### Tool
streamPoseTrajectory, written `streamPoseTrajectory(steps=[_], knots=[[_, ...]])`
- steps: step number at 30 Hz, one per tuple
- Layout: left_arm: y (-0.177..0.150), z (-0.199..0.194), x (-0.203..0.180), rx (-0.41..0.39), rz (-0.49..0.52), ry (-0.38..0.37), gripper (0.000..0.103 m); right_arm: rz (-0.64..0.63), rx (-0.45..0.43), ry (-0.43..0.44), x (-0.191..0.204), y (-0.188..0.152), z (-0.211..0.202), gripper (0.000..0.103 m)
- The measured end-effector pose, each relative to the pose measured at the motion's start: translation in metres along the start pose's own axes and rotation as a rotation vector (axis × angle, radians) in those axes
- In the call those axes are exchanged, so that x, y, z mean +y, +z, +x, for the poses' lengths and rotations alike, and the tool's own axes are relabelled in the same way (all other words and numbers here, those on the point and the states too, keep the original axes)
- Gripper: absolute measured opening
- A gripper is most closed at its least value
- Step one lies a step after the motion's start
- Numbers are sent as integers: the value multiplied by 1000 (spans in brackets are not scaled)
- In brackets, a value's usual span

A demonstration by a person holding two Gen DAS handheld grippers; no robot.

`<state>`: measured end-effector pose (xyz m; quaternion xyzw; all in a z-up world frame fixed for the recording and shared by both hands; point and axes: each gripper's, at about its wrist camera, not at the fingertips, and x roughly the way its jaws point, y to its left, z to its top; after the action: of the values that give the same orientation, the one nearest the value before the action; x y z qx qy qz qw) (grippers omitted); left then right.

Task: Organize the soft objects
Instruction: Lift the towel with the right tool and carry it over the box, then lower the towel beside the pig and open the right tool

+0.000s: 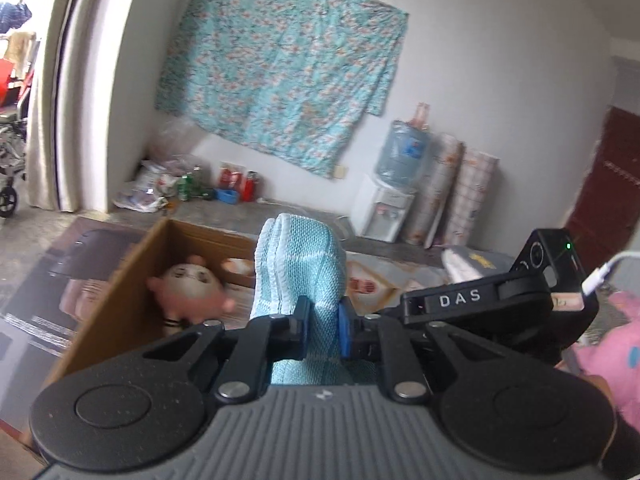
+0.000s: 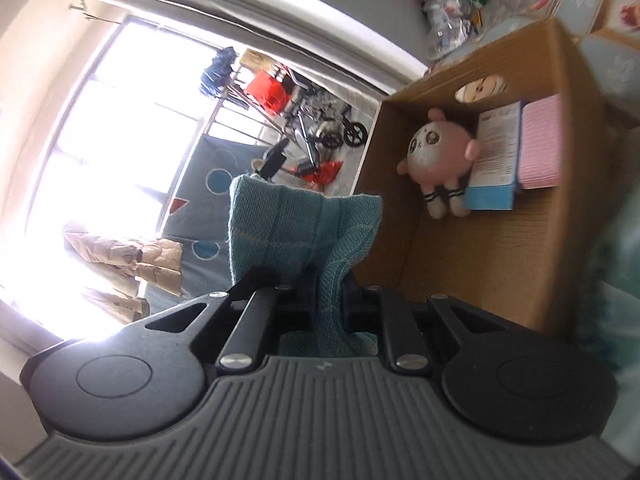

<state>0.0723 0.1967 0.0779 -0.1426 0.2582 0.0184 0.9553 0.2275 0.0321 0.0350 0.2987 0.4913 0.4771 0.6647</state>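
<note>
My left gripper (image 1: pixel 322 328) is shut on a folded light blue woven cloth (image 1: pixel 300 260), which stands up between its fingers. Behind and to the left of it is an open cardboard box (image 1: pixel 120 280) holding a pink round plush doll (image 1: pixel 188 288). The right gripper's black body (image 1: pixel 500 300) shows at the right, beside a pink plush (image 1: pixel 612 352). In the right wrist view, my right gripper (image 2: pixel 326 304) is shut on a teal woven cloth (image 2: pixel 296 232). The cardboard box (image 2: pixel 500 248) lies just right of it, with the plush doll (image 2: pixel 436 156), a blue carton (image 2: pixel 496 152) and a pink pad (image 2: pixel 540 144) inside.
A flowered sheet (image 1: pixel 280 64) hangs on the far wall. A water dispenser (image 1: pixel 384 208) and rolled mats (image 1: pixel 460 192) stand against that wall. Bags and bottles (image 1: pixel 188 184) crowd the floor corner. A bright window (image 2: pixel 132 120) and a wheeled frame (image 2: pixel 320 128) lie beyond the box.
</note>
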Motion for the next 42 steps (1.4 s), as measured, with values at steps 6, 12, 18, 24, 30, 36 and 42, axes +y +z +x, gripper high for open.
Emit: streamPoseTrajectory(steps=[6,12,18,24,30,36,42], knots=[[5,48,45,71,49,119,13,95,71,-74,-20,26,81,12],[-2,94,78,161,109,205,12,207,115,-147,-54,38,144,15],[-10,113,101,233,152,255,10,178,108,-268,-63,47,167,39],[-16,123,94,279,232,294,10,97,26,-259,-51,53,153,50],[-21,149,91,376,281,339,10,25,-50,-224,-32,58,127,51],[-21,161,98,422,221,363,19,-44,-74,-196,-20,59,92,52],[-13,143,88,381,197,367,53,-66,-102,-168,-11,50,52,59]])
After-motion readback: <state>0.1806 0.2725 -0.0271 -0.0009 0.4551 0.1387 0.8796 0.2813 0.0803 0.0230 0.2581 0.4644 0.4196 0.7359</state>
